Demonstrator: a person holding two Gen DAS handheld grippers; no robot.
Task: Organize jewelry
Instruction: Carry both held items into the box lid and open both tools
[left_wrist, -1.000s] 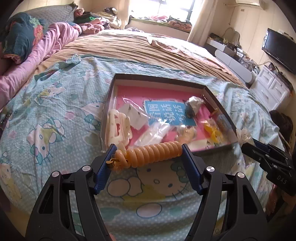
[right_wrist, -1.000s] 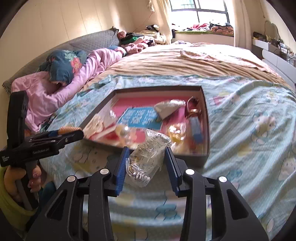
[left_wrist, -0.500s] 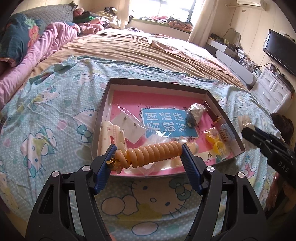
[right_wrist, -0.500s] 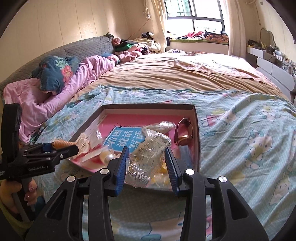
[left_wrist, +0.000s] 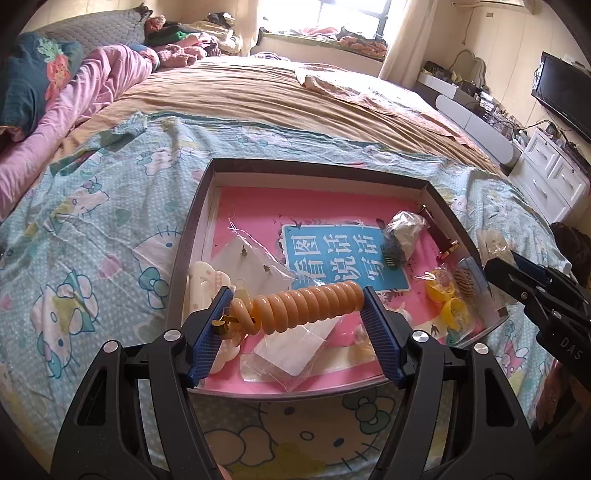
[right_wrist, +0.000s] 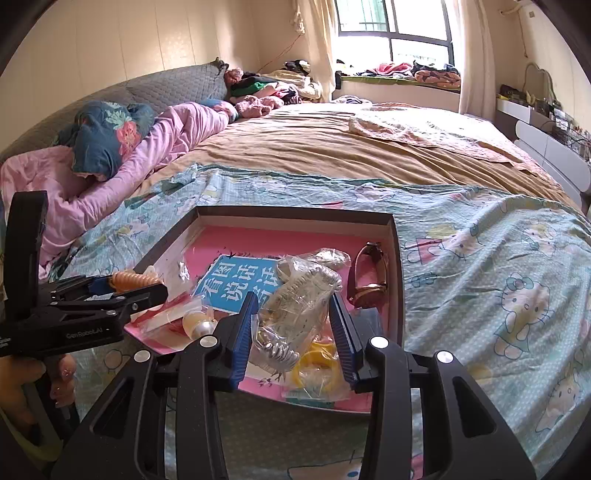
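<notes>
While the orange spiral hair tie (left_wrist: 310, 306) lies stretched crosswise between the left gripper (left_wrist: 295, 317)'s blue pads, clamped above the dark-rimmed tray (left_wrist: 317, 173), the right gripper (right_wrist: 295, 325) pinches a clear bag of silver jewelry (right_wrist: 295, 306) over the tray's near edge. Both point downward.

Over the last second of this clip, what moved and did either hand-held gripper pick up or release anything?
Both hand-held grippers advanced from short of the box's near edge to over the box. The left hand-held gripper carried the orange spiral hair tie along; the right hand-held gripper carried the clear bag with a silver comb clip. Nothing was taken or released. Both grips and the box's contents stayed as they were.
</notes>
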